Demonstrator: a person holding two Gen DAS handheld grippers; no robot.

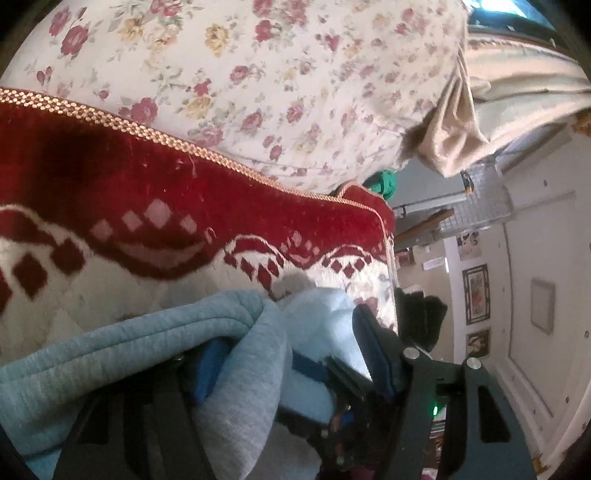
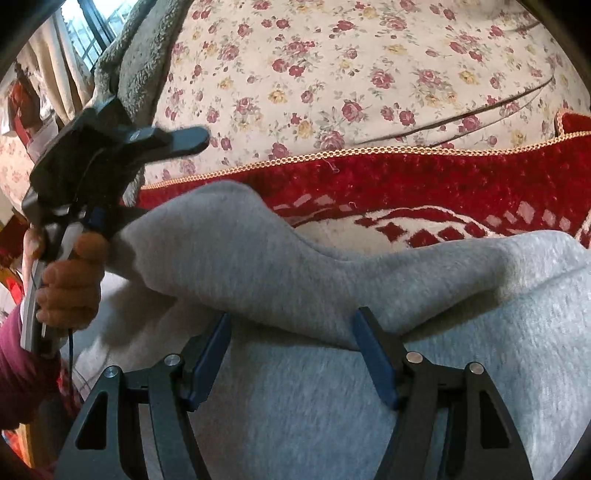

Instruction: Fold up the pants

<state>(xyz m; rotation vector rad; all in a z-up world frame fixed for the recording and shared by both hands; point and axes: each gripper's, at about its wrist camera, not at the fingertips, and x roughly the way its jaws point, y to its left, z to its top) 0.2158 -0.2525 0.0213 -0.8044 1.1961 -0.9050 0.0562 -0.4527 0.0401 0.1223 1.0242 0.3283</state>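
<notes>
The grey pants (image 2: 258, 258) lie bunched over a red and white blanket (image 2: 406, 184) on the bed. In the left wrist view their cloth (image 1: 147, 332) looks pale blue-grey and drapes over my left gripper (image 1: 291, 354), whose jaws stand wide apart with a fold of cloth between them. My right gripper (image 2: 291, 332) is open, its blue pads (image 2: 373, 354) spread wide and pressed on the pants. The left gripper's body (image 2: 92, 158) shows at the left of the right wrist view, held by a hand, at the pants' left end.
A floral sheet (image 1: 295, 74) covers the bed beyond the blanket (image 1: 184, 192). A beige fleece throw (image 1: 454, 122) hangs at the bed's far edge. A wall with framed pictures (image 1: 476, 291) and a window (image 2: 92, 29) lie past the bed.
</notes>
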